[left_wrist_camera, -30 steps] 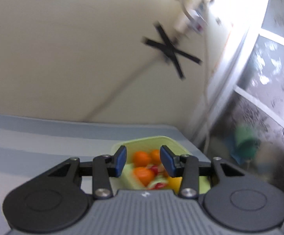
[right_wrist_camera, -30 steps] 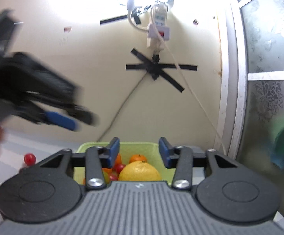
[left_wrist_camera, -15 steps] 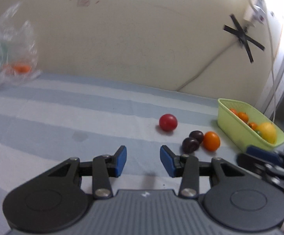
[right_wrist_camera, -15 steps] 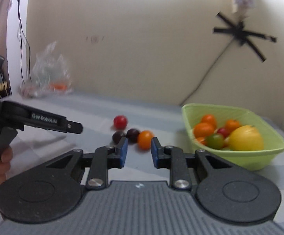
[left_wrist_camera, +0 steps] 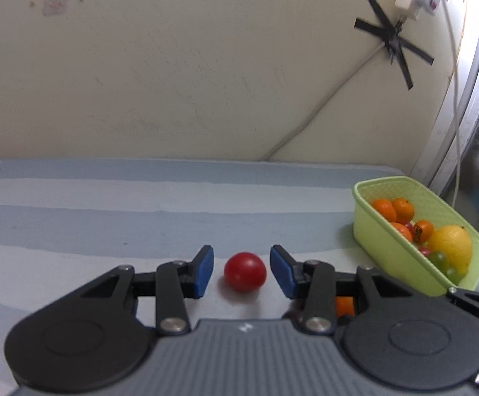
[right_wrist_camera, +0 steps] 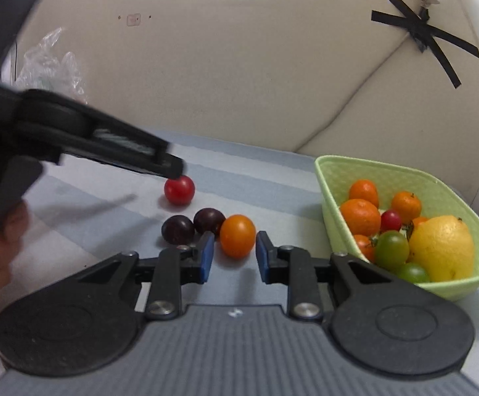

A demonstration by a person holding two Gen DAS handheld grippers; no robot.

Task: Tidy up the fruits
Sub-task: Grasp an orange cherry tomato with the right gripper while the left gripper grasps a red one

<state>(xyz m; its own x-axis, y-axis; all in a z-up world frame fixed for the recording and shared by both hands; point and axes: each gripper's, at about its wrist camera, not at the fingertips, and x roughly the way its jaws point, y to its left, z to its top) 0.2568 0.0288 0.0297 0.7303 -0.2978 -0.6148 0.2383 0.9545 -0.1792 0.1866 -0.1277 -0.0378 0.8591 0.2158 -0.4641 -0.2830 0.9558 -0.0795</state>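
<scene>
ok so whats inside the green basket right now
The green basket holds several small oranges, a large lemon, a red cherry tomato and two green ones. Anything beneath that pile is covered.

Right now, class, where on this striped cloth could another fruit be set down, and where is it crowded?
Free: the striped cloth left of the red tomato, back to the wall. Crowded: beside the green basket, where the red tomato, two dark plums and an orange tomato cluster between both hand-held grippers.

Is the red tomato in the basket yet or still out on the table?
Out. The red tomato lies on the striped table, left of the green basket, between the left gripper pads, which stand clear of it.
</scene>
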